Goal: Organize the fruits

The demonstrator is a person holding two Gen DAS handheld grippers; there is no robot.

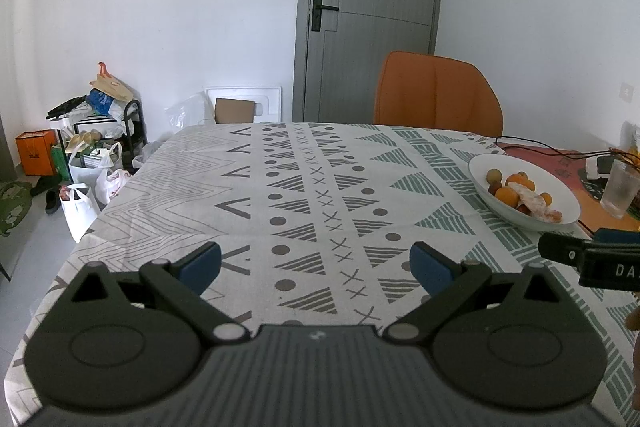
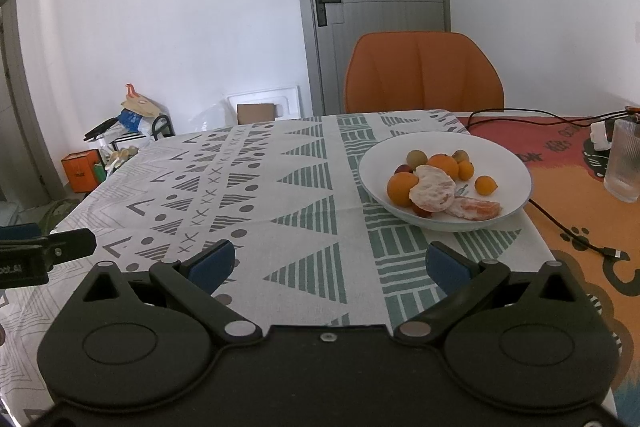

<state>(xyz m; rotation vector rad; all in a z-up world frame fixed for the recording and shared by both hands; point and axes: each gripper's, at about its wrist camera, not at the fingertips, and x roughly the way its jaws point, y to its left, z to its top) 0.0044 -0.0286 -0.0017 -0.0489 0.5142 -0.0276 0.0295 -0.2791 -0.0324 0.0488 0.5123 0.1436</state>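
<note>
A white bowl stands on the patterned tablecloth, right of centre. In it lie several oranges, a peeled orange, loose orange segments, small yellow-orange fruits, and brownish round fruits. My right gripper is open above the cloth, just in front of the bowl, nothing between its blue pads. My left gripper is open over bare cloth, left of the bowl. Each gripper shows at the edge of the other's view.
An orange chair stands at the table's far side before a grey door. A ribbed glass, a black cable and a white charger lie on the orange mat to the right. Bags and a shelf clutter the floor at left.
</note>
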